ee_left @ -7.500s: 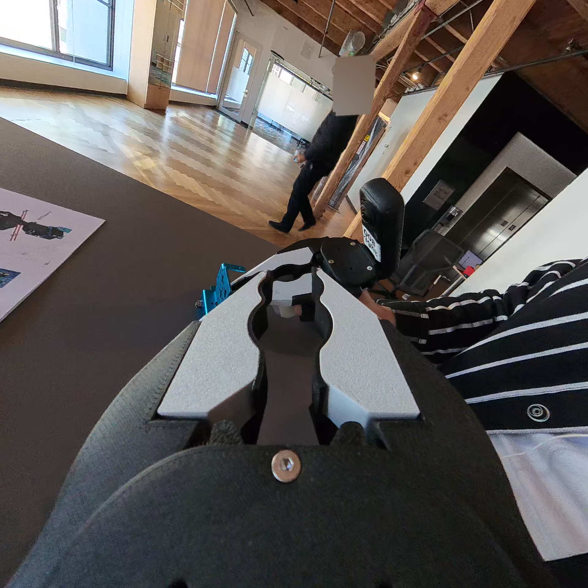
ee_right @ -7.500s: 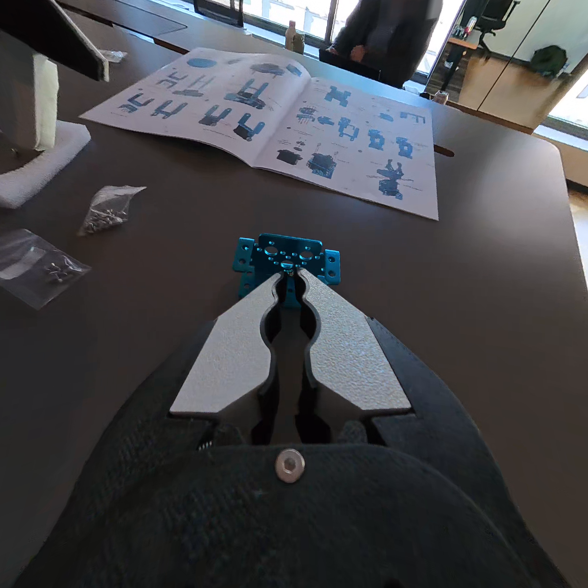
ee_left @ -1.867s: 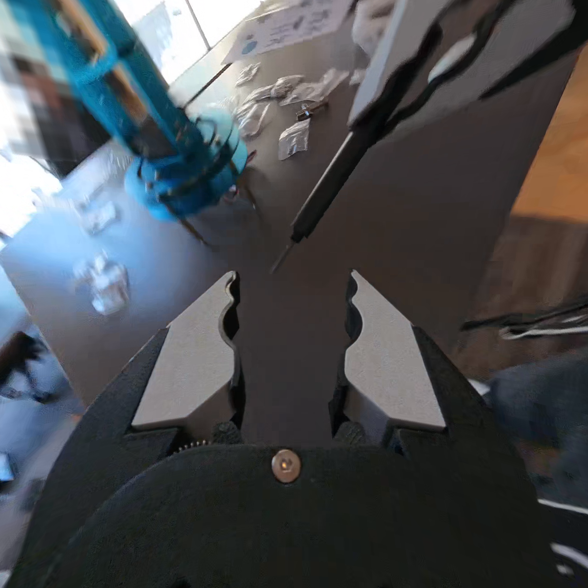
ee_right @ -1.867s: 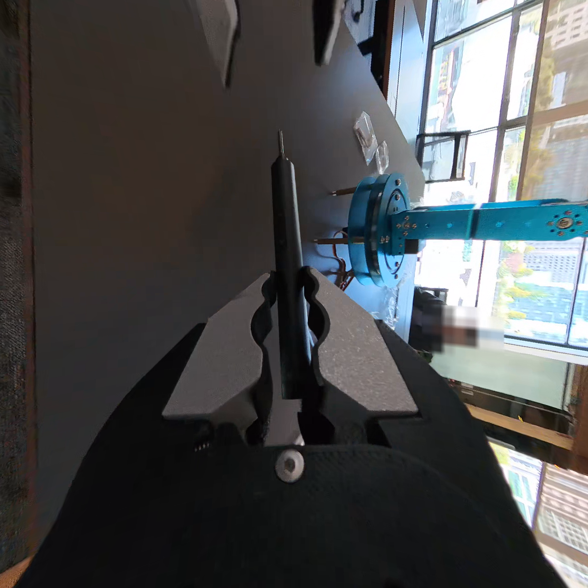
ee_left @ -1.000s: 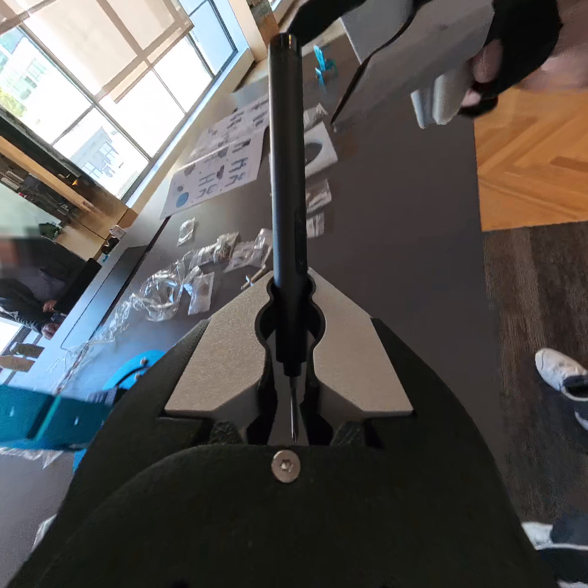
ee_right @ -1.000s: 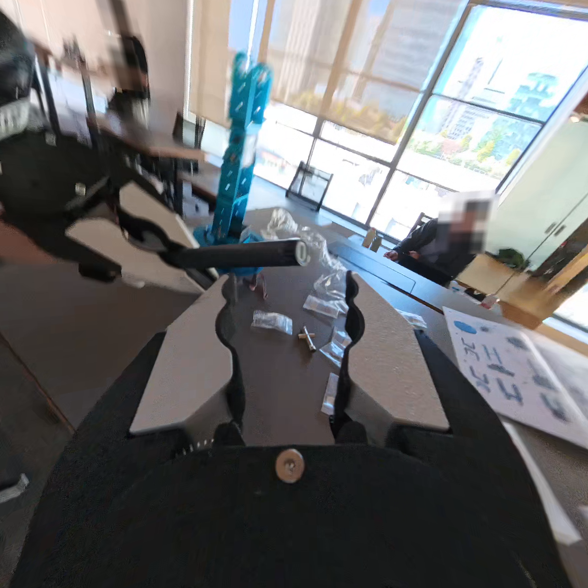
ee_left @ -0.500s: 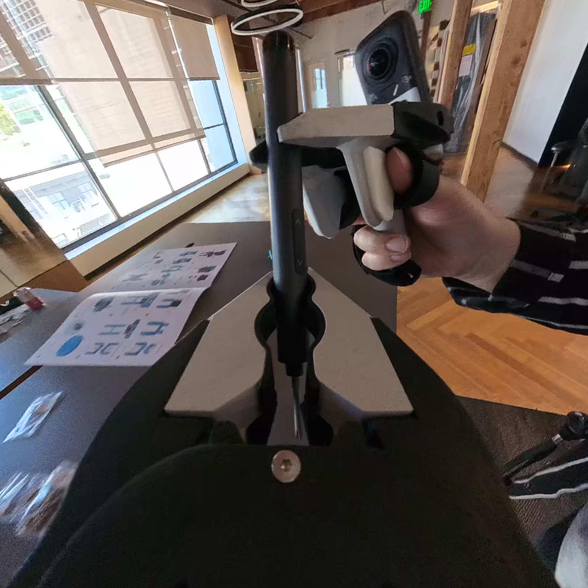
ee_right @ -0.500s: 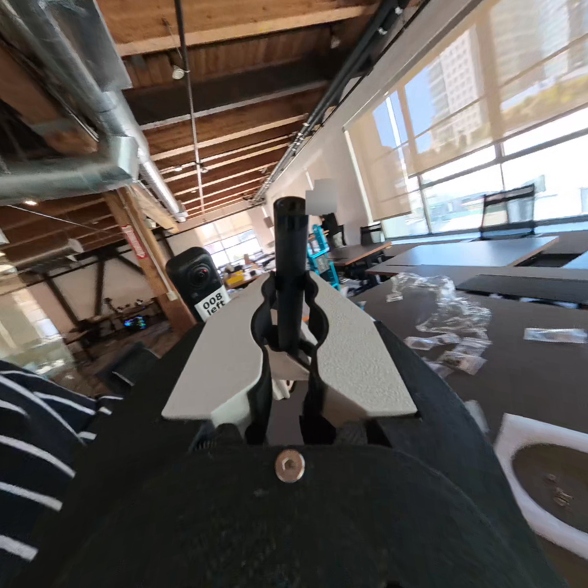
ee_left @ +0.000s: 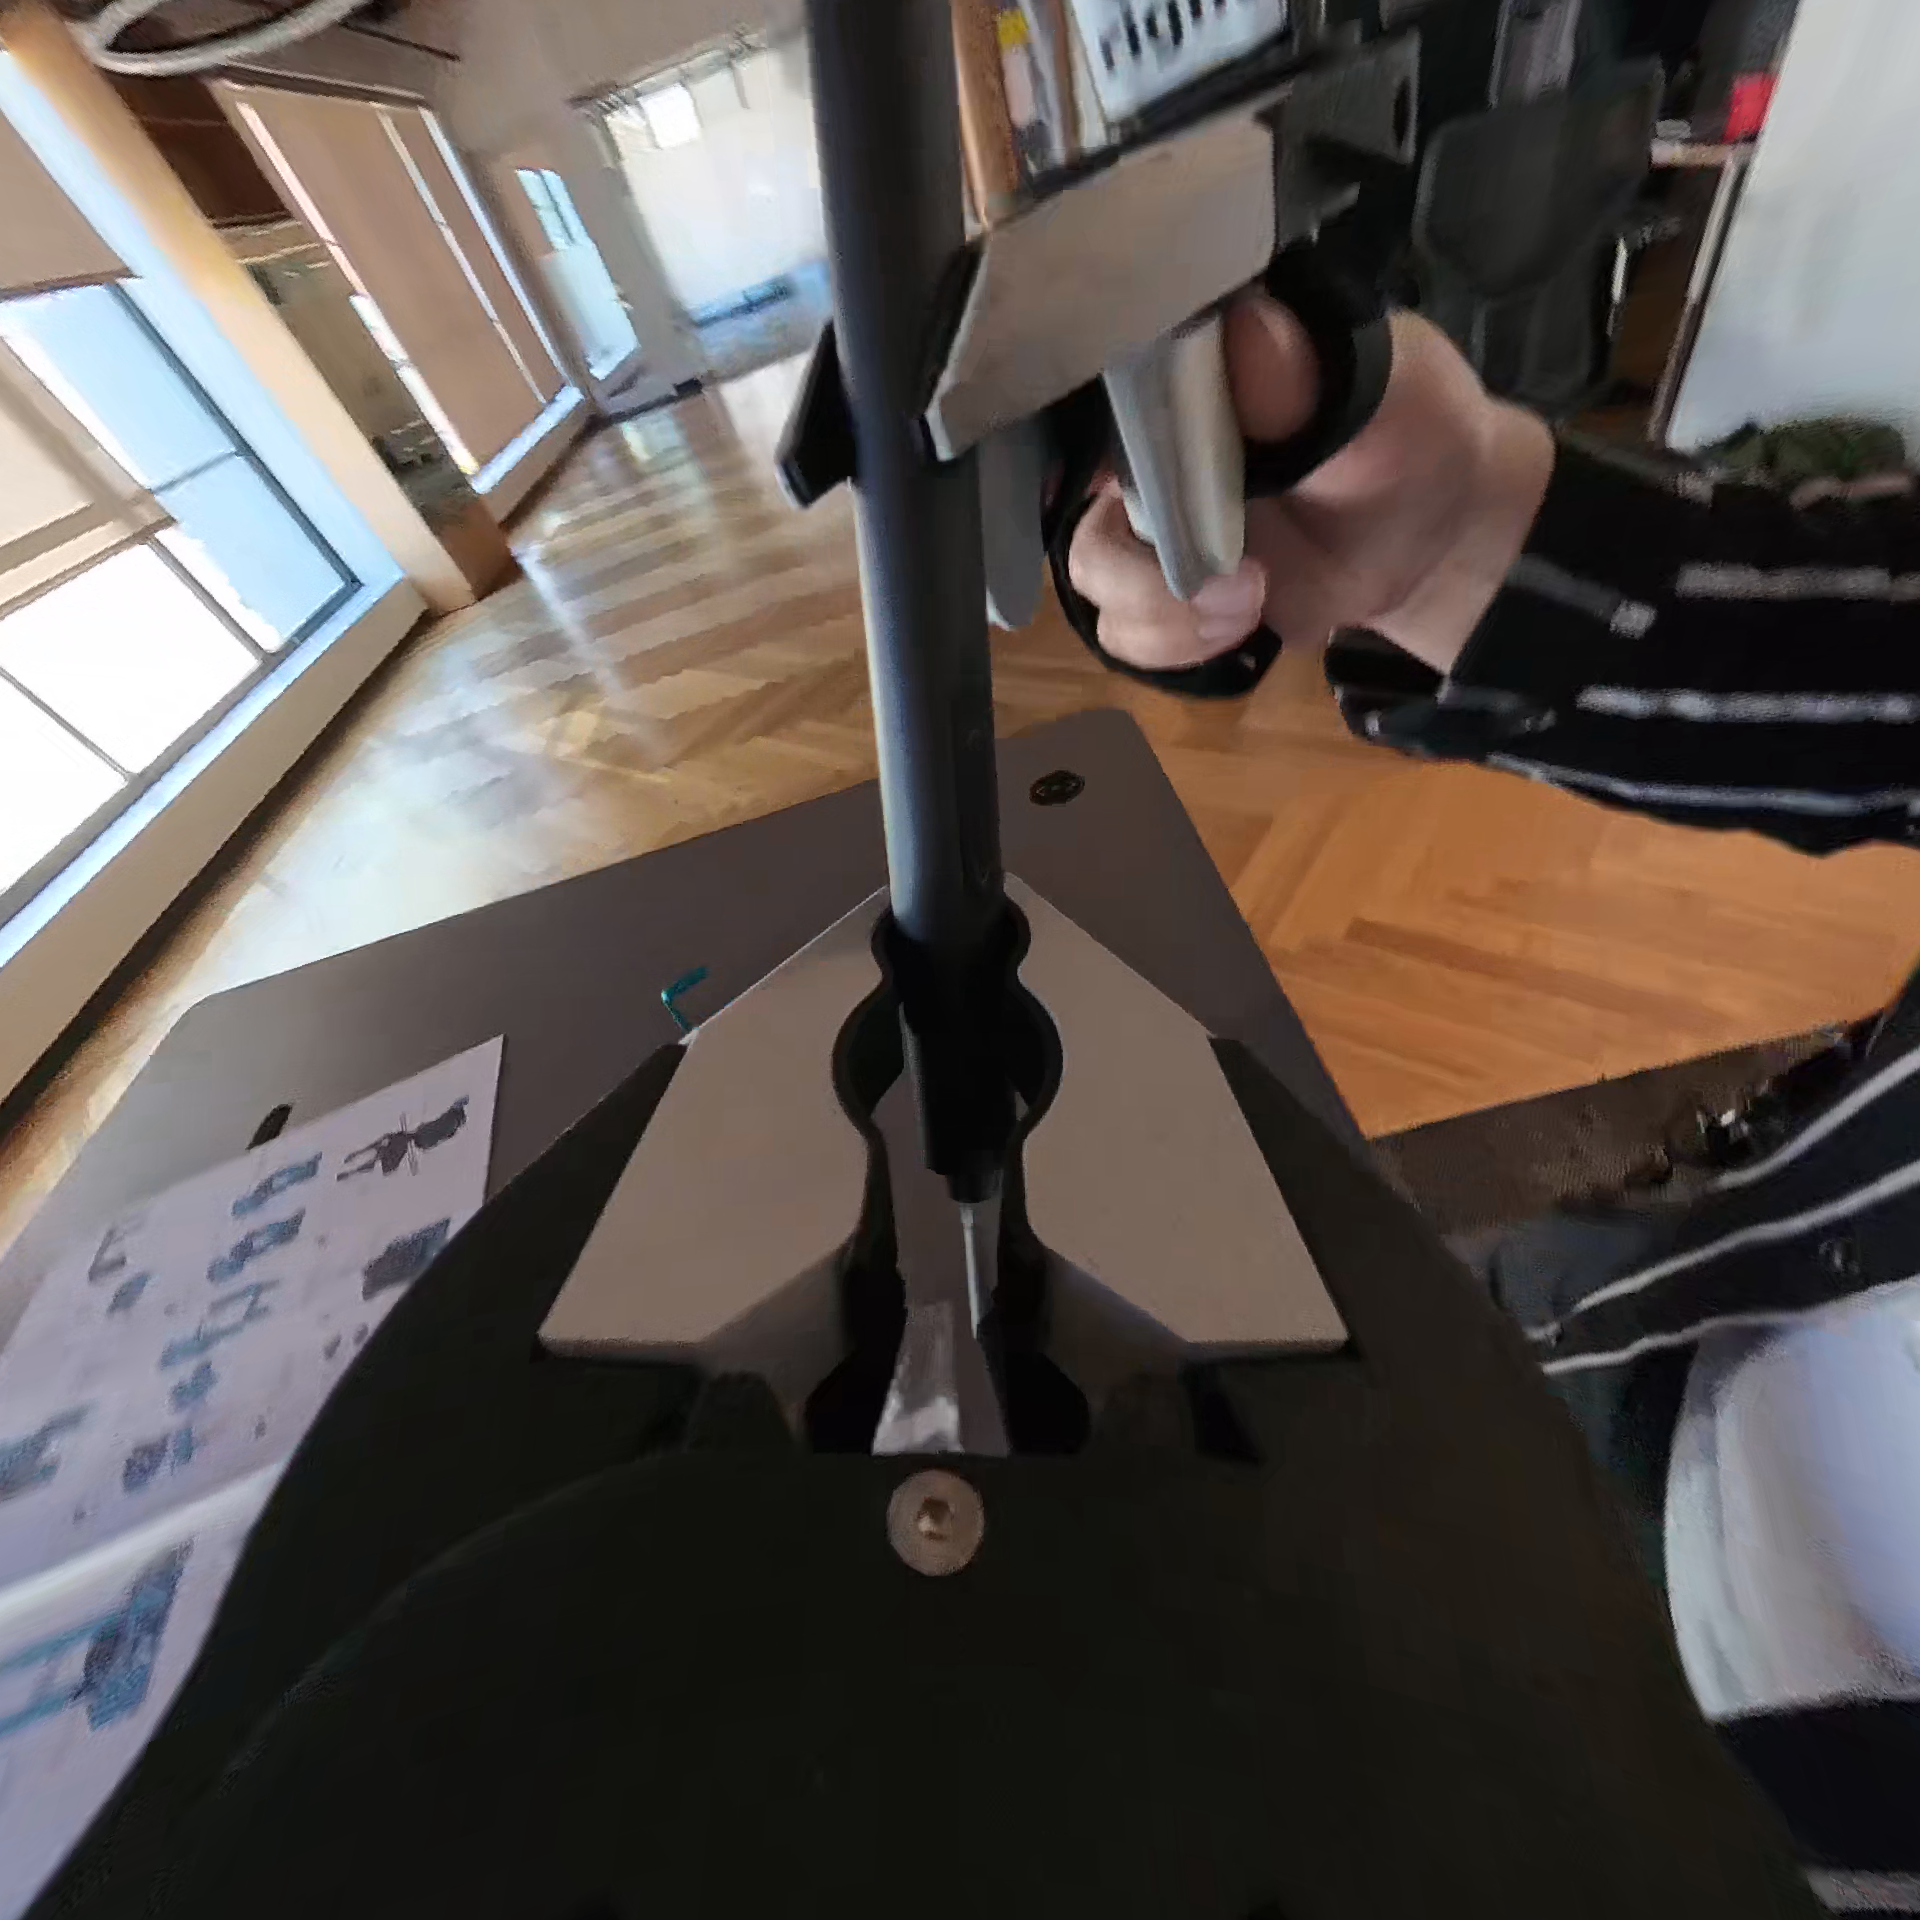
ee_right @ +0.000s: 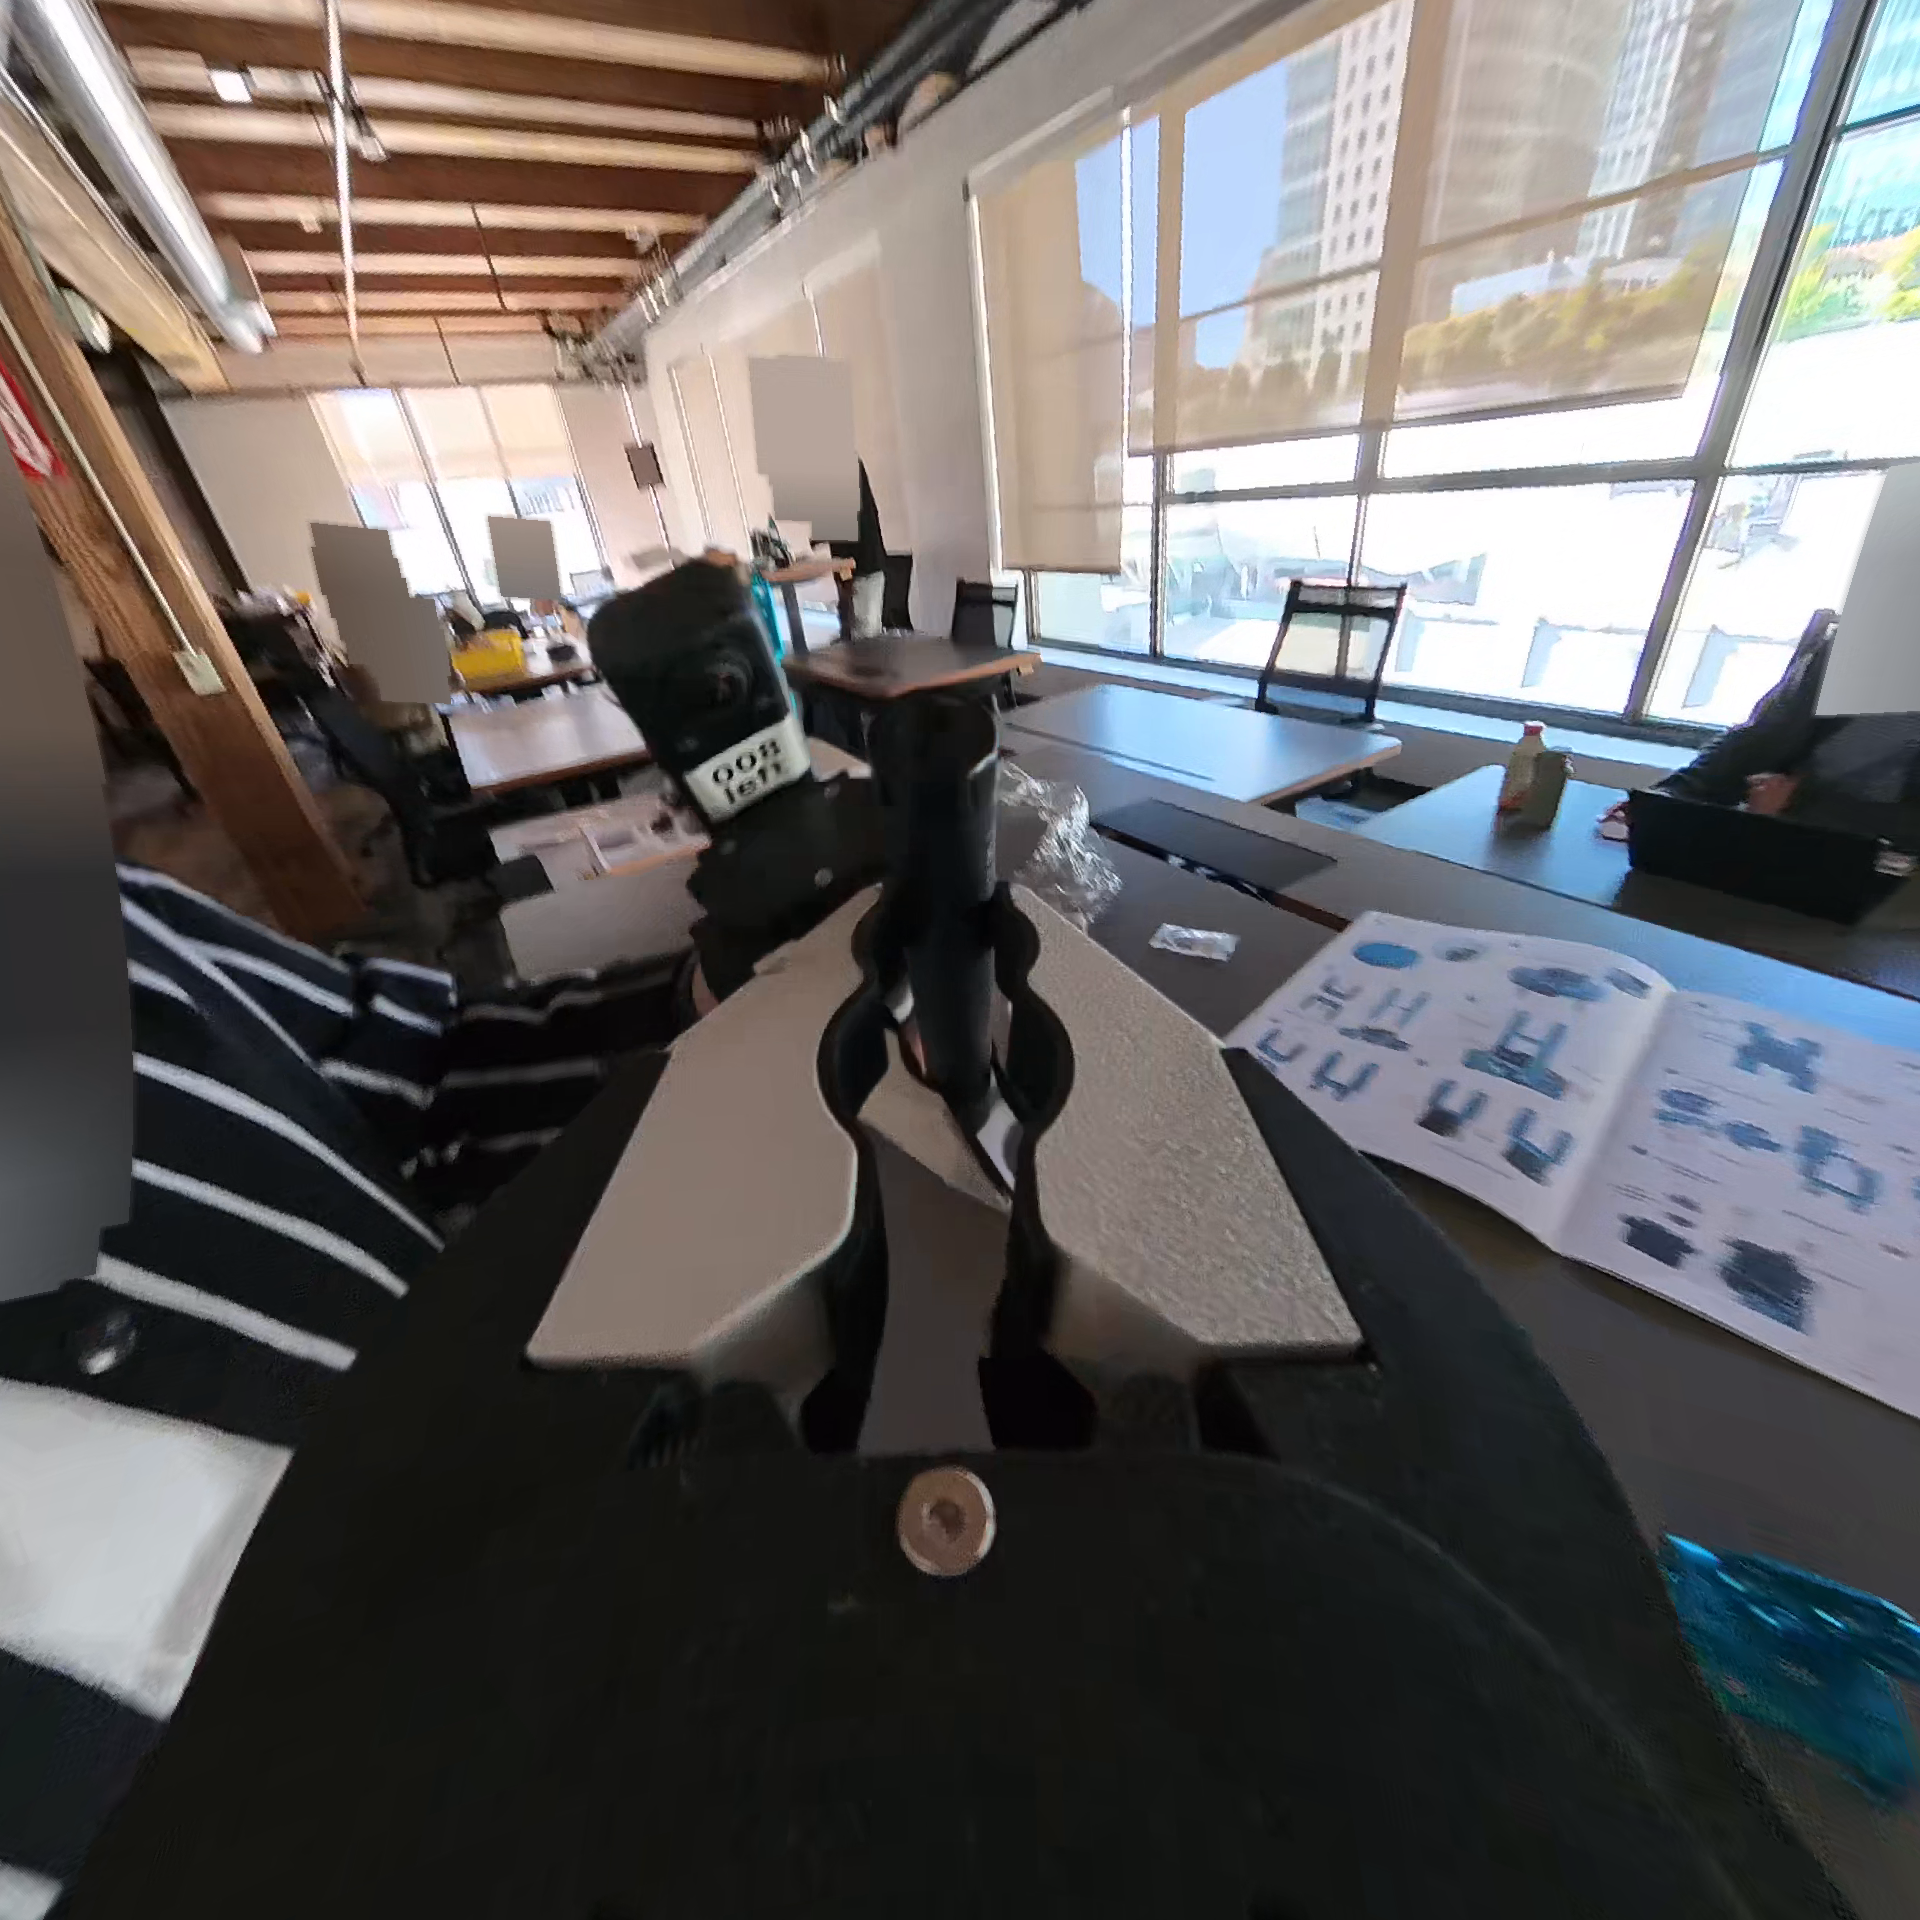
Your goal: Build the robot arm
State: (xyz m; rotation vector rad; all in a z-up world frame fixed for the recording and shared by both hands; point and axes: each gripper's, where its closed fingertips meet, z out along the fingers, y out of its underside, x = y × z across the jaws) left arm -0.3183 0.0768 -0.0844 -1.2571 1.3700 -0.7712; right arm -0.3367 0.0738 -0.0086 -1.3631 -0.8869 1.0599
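Note:
A black electric screwdriver (ee_left: 914, 623) is held in the air by both grippers. My left gripper (ee_left: 945, 914) is shut on its lower end, with the thin metal bit (ee_left: 971, 1268) pointing back at the camera. My right gripper (ee_left: 1091, 343) grips the shaft higher up, and a hand (ee_left: 1351, 520) squeezes its trigger. In the right wrist view my right gripper (ee_right: 940, 904) is shut on the screwdriver (ee_right: 940, 831). The left gripper (ee_right: 769, 862) with its black camera (ee_right: 707, 686) sits just behind it.
A dark table (ee_left: 520, 987) lies below with an open instruction booklet (ee_left: 239, 1299), which also shows in the right wrist view (ee_right: 1558, 1101). A teal hex key (ee_left: 675, 987) lies near the far edge. A blue metal part (ee_right: 1787, 1662) and small plastic bags (ee_right: 1195, 940) lie on the table. Tip to tip, the grippers are about 7 cm apart.
One second ago only my left gripper held the screwdriver and my right was open. My right then closed on the shaft. Both grippers have since swung round together with it.

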